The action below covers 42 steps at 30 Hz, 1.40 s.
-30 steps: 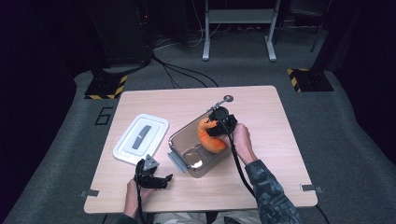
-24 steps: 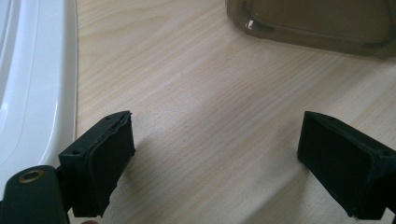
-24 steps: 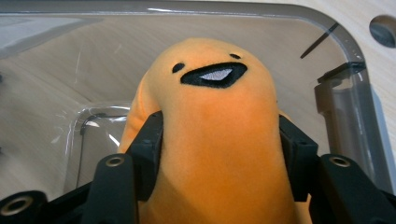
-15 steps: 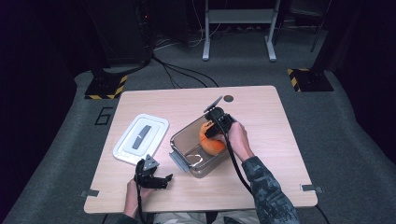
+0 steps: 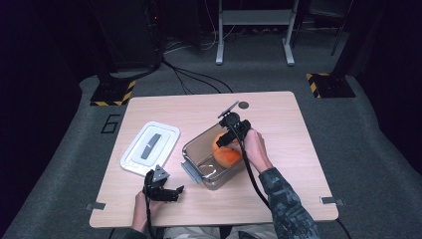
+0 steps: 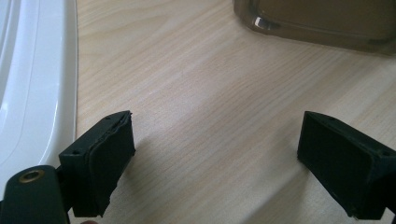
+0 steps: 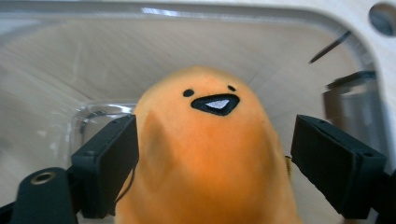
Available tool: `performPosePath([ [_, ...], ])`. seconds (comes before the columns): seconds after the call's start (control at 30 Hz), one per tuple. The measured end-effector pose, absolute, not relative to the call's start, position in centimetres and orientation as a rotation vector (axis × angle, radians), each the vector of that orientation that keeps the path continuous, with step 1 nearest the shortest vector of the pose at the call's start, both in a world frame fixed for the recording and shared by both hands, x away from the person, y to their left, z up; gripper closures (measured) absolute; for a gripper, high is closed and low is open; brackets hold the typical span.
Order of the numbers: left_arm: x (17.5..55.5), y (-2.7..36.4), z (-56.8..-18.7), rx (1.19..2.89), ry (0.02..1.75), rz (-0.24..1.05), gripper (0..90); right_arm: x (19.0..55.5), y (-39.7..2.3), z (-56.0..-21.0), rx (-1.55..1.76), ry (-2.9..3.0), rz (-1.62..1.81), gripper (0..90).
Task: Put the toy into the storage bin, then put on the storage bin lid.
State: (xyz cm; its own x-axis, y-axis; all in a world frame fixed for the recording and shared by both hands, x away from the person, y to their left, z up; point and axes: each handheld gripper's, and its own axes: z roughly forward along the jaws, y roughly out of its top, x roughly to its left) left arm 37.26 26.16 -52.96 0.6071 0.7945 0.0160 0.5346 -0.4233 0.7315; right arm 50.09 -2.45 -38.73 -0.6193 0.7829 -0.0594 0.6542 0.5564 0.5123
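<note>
Beside the clear container (image 5: 211,162), the right gripper (image 5: 230,135) is a black block with a thin grey plate on top and a black cable trailing along a camouflage-patterned sleeve (image 5: 286,209) in greens and greys. Nearer the table's front edge from that container, the left gripper (image 5: 166,191) is black too, topped by a grey three-cornered plate. Up close, each gripper carries two blocky matte-black jaws with flat rubbery pads, small screw holes, and a brass-coloured insert low at the left.
</note>
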Motion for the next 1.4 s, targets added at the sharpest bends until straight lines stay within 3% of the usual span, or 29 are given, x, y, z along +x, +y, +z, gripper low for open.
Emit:
performPosePath([
  [0.33,37.3,26.2,-52.9,2.126,1.049,0.464,10.5,46.8,-6.6,-36.0,1.156,2.411,0.893,5.1],
  [0.67,37.3,26.1,-53.0,2.115,1.048,0.468,10.5,42.7,-12.0,-36.6,1.176,2.27,1.003,1.7],
  [1.0,37.3,26.3,-52.5,2.105,1.08,0.461,8.8,38.4,-17.0,-41.9,1.201,2.155,1.055,0.7],
  [1.4,40.1,30.5,-48.5,1.986,1.152,0.553,9.1,38.0,-20.0,-49.5,1.337,2.12,0.993,0.0],
])
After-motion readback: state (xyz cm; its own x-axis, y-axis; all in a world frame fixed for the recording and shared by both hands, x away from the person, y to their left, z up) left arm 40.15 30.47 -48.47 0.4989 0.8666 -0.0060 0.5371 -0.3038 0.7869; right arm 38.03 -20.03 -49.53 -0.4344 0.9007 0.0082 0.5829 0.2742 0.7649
